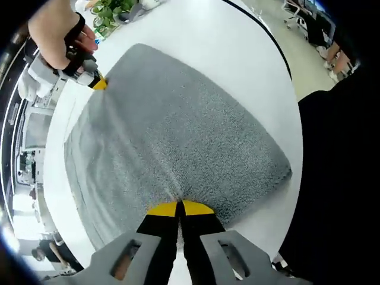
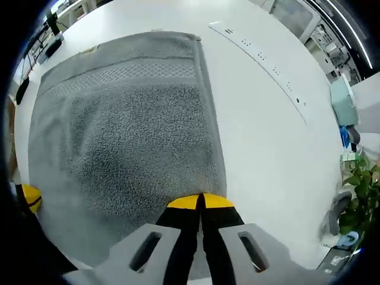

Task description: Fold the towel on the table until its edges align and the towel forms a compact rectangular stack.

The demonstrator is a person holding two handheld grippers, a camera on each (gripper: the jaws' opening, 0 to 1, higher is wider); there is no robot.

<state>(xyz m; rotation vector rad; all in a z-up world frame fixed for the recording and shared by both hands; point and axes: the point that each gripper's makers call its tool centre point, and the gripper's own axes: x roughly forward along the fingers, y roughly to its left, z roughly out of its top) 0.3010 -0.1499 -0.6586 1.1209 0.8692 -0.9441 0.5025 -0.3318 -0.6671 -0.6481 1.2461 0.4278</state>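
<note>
A grey terry towel (image 1: 172, 130) lies on the white table (image 1: 237, 65), lifted and stretched between both grippers. My left gripper (image 1: 180, 206) is shut on the towel's near edge, its yellow tips pinching the cloth. The right gripper (image 1: 98, 82) shows at the upper left in the left gripper view, held by a hand, at the towel's far corner. In the right gripper view the same towel (image 2: 124, 124) spreads away with a woven band near its far end, and my right gripper (image 2: 200, 200) is shut on its near edge. The left gripper's yellow tip (image 2: 29, 196) shows at the far left.
A green plant (image 1: 110, 12) stands at the table's far end, seen also as a plant (image 2: 362, 190) at the right. A dark seam (image 1: 267, 32) crosses the white table. A person in black clothing (image 1: 338, 178) stands at the right. Office furniture lies beyond the table edge.
</note>
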